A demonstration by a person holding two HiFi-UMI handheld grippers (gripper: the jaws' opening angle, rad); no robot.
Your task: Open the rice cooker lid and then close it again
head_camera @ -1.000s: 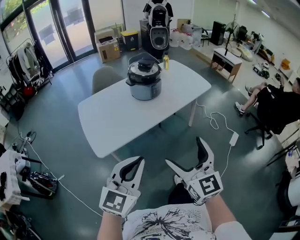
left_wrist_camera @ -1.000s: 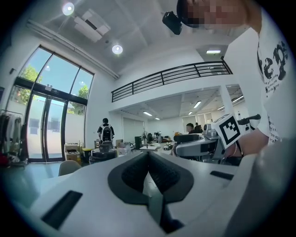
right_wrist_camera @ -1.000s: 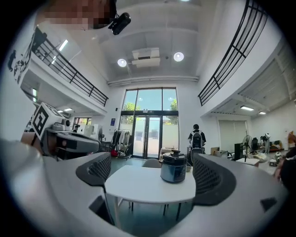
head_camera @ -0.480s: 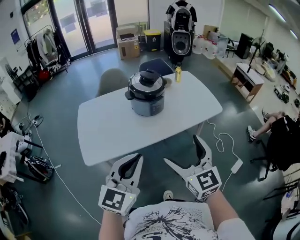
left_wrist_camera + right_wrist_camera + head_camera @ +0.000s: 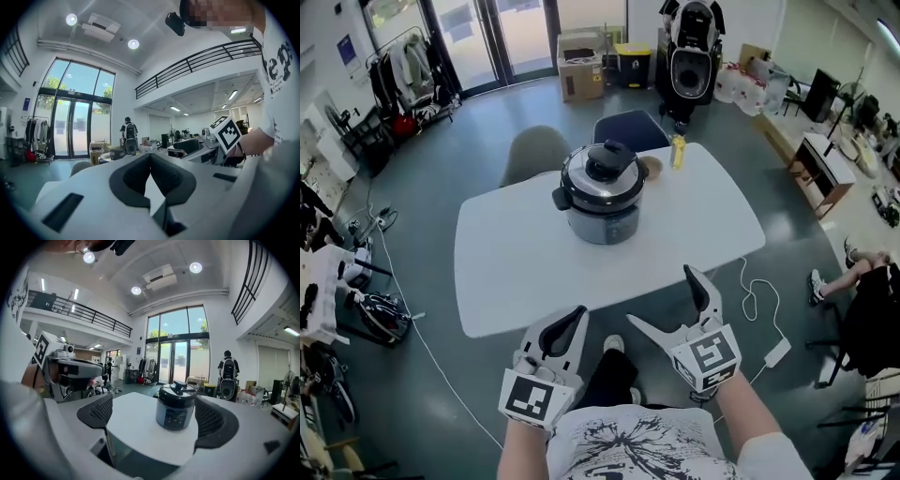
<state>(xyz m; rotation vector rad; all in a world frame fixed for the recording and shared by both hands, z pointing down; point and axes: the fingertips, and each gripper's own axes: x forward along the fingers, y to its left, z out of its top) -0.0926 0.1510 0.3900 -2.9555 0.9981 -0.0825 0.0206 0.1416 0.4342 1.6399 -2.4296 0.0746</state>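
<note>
White table (image 5: 511,267) holds rice cooker (image 5: 606,221) (lid (image 5: 602,178) shut) well beyond clenched left claw (image 5: 570,326), spread right claw (image 5: 666,300).

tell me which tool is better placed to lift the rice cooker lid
Right, probably. The right tool is open, and its view frames the rice cooker between the jaws. The left tool is shut and would have to open first. Both sit short of the table.
</note>
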